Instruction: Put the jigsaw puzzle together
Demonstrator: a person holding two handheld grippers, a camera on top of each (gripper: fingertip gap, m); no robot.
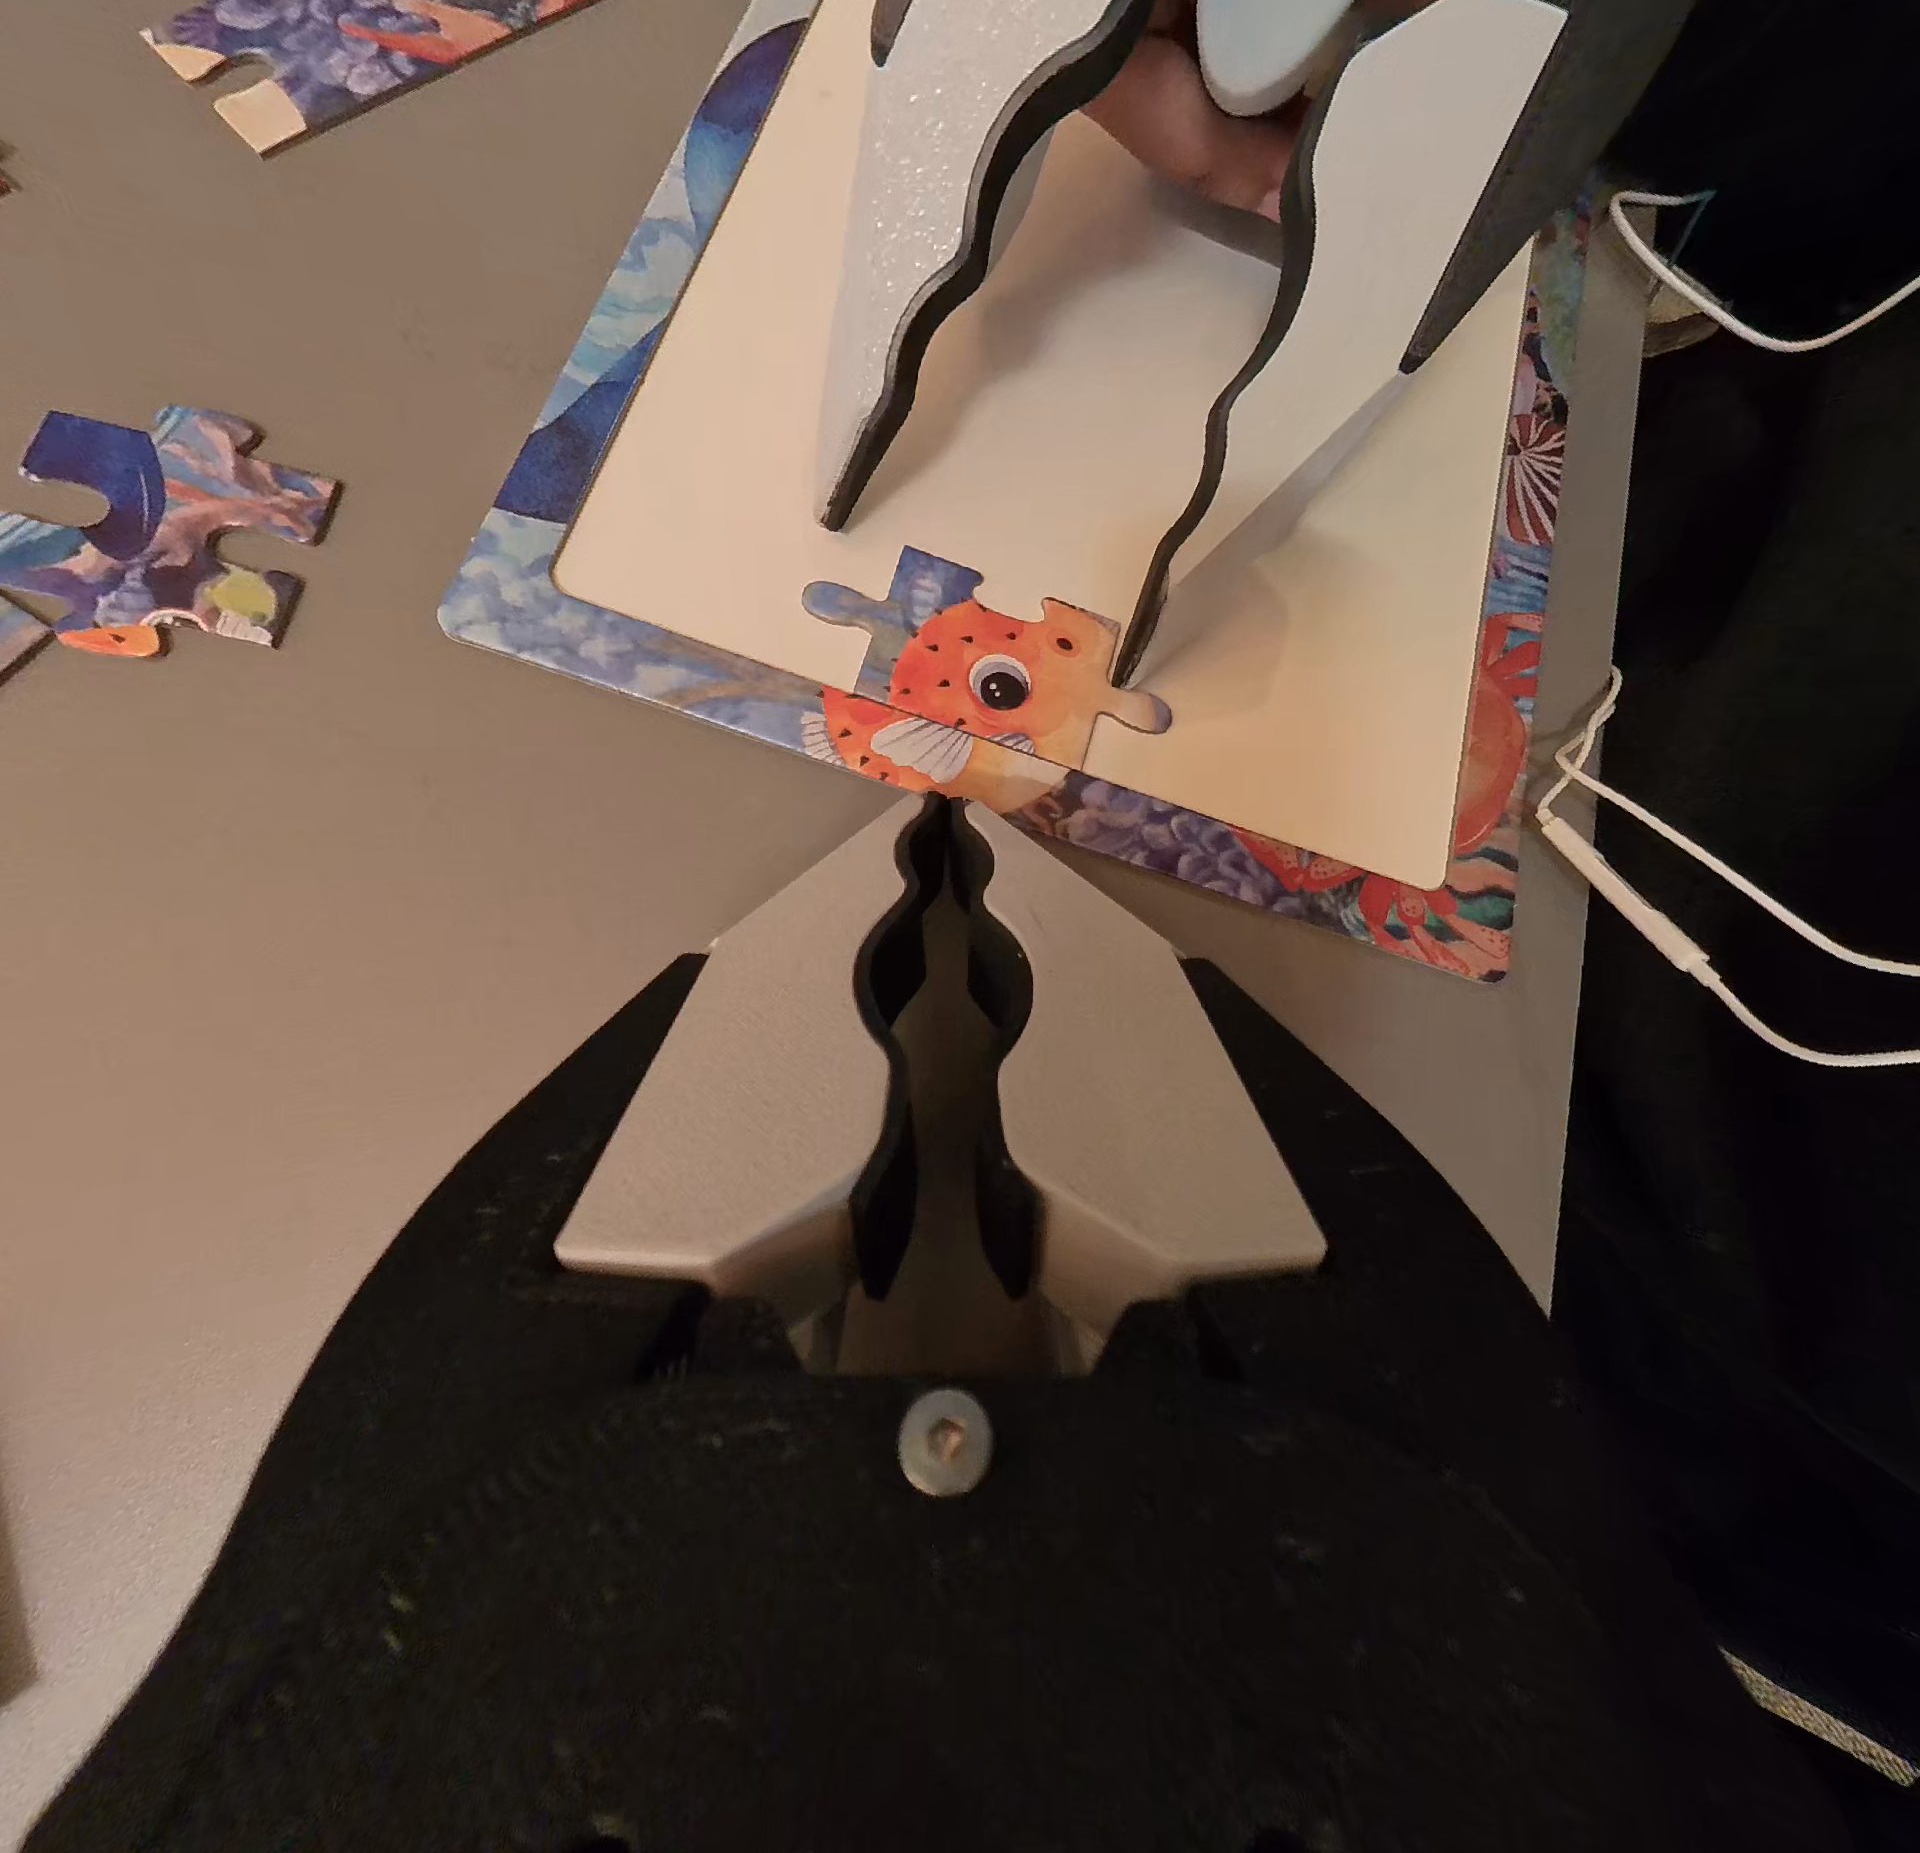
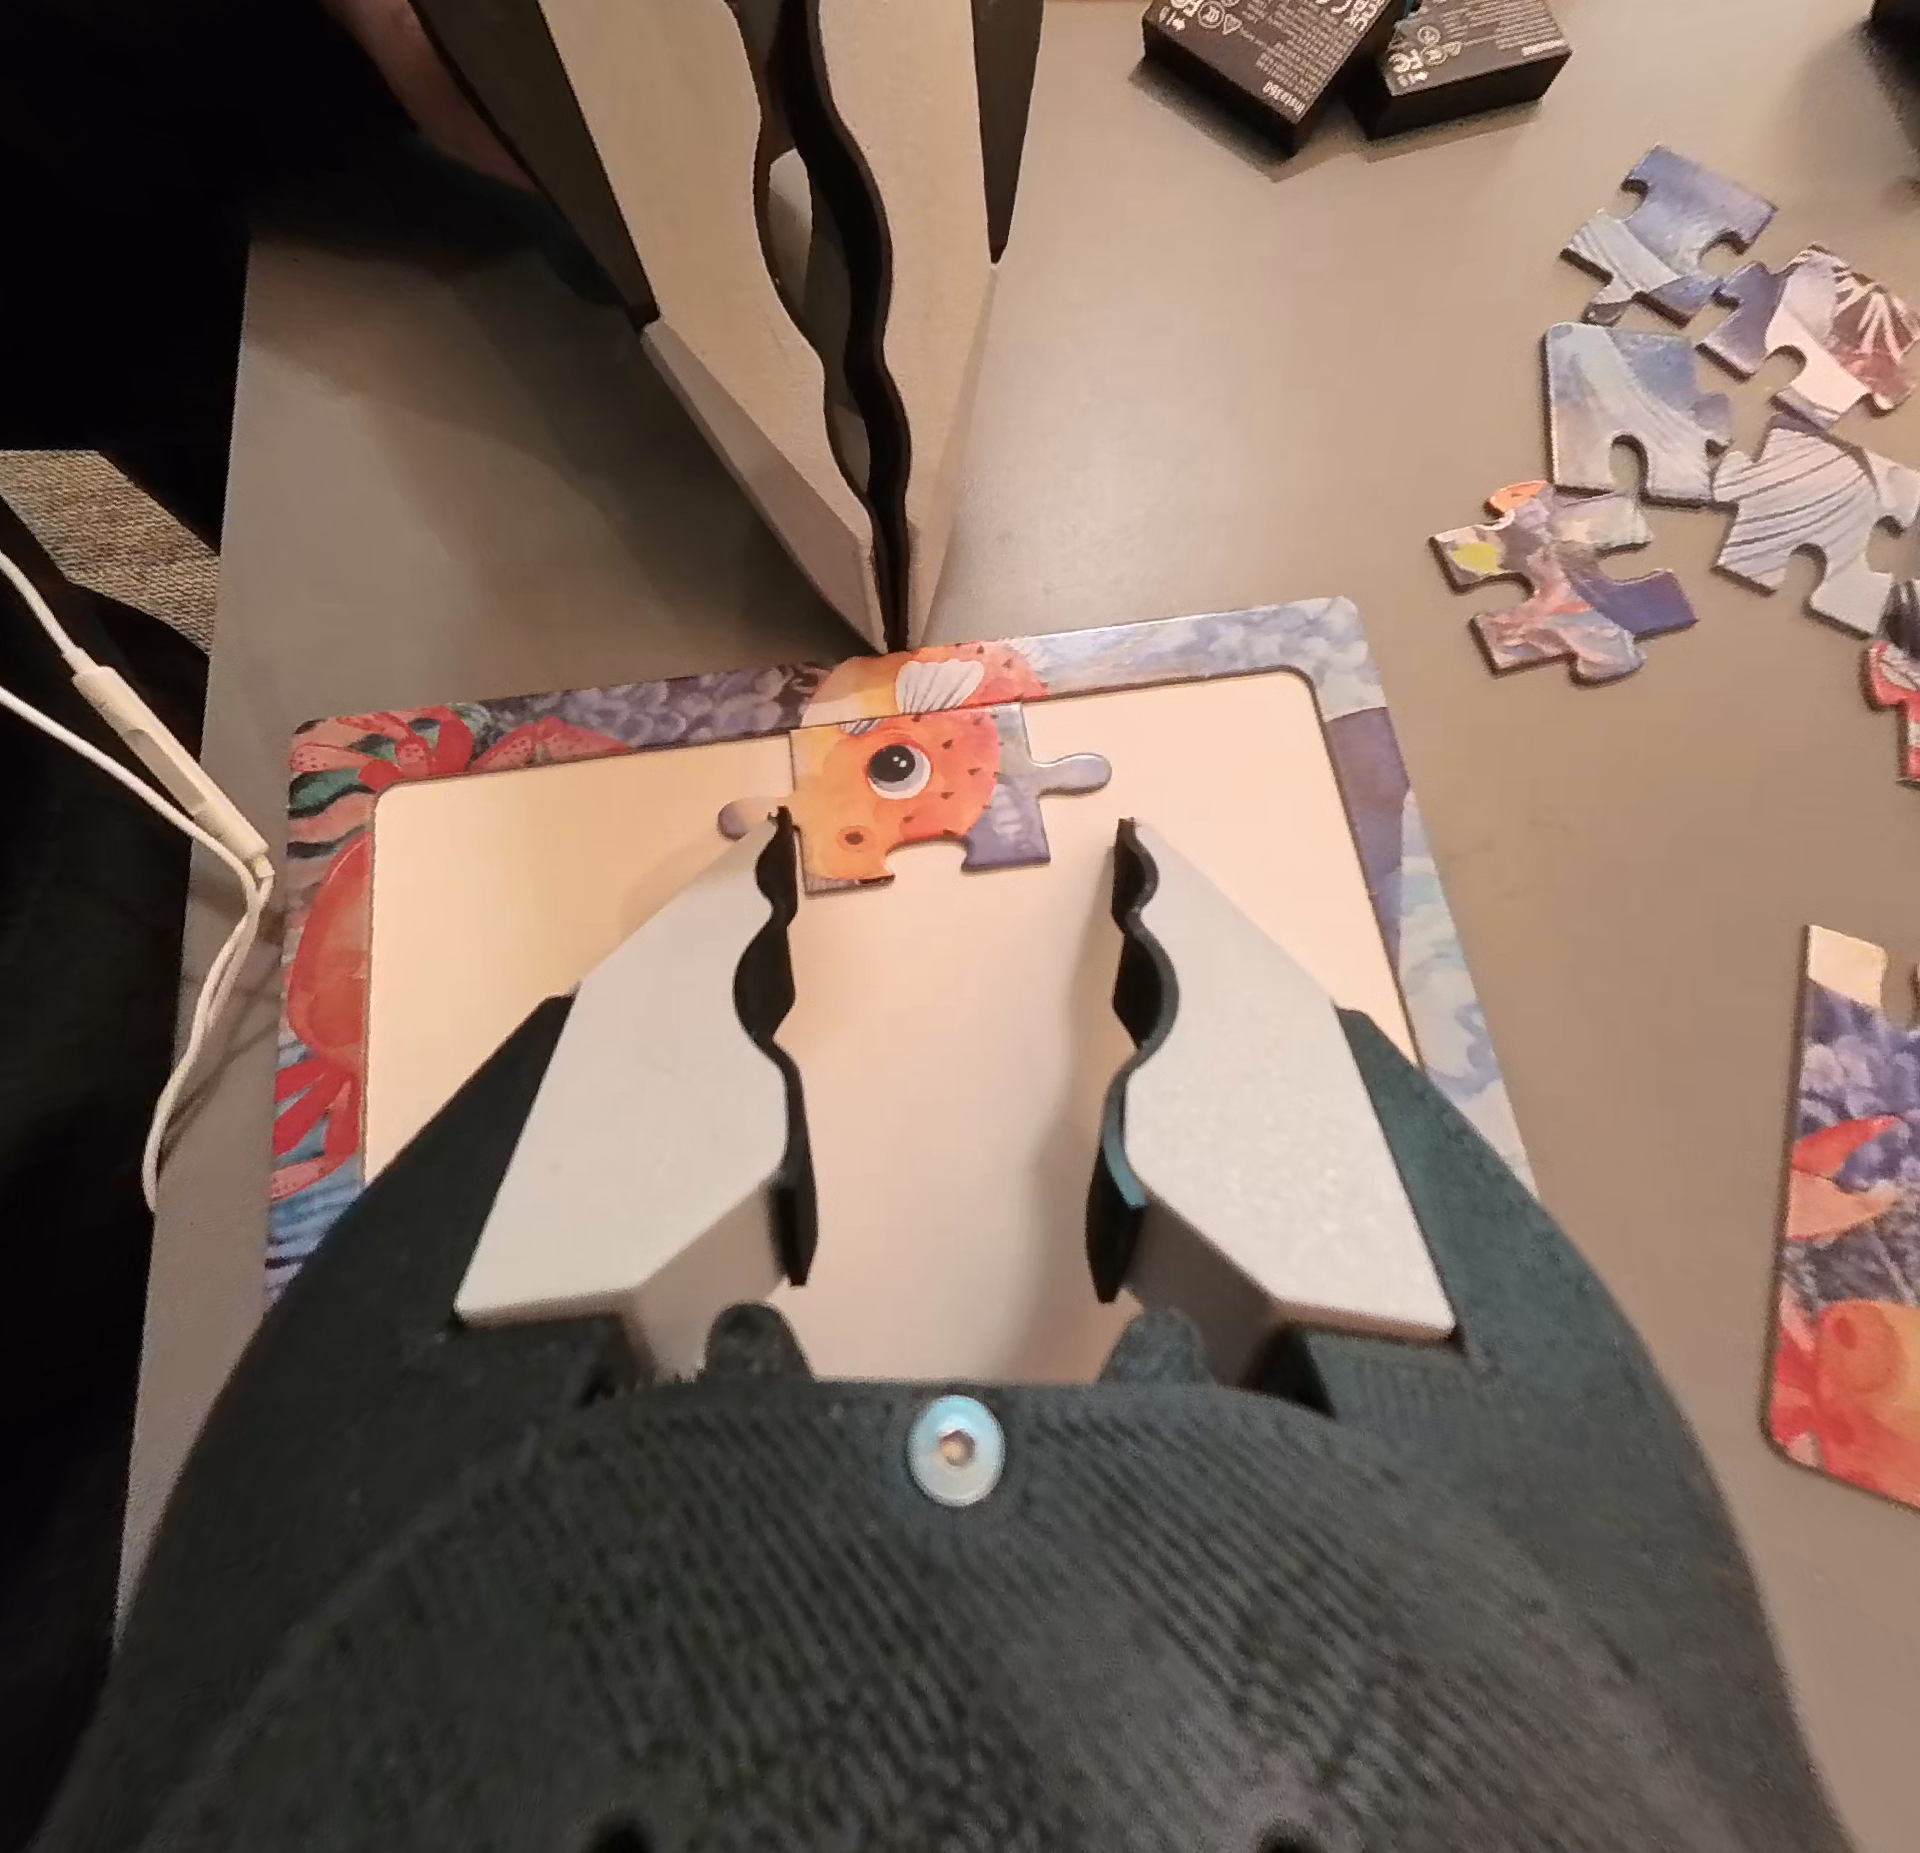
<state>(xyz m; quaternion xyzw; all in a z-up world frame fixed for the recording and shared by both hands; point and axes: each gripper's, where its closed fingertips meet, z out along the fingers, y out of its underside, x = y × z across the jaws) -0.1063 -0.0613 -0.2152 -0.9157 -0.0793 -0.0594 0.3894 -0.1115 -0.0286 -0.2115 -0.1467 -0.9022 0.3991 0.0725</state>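
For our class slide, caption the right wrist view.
Open right tongs behind one orange fish jigsaw piece seated in the illustrated puzzle tray.

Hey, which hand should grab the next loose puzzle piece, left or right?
Right, probably. The right tool is open over the puzzle tray by the fish piece, and the loose pieces lie on its side. The left tool is shut, its tip at the tray's border.

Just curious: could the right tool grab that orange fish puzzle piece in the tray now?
Probably yes: the open right tool sits right by the orange fish puzzle piece, nothing lies between them.
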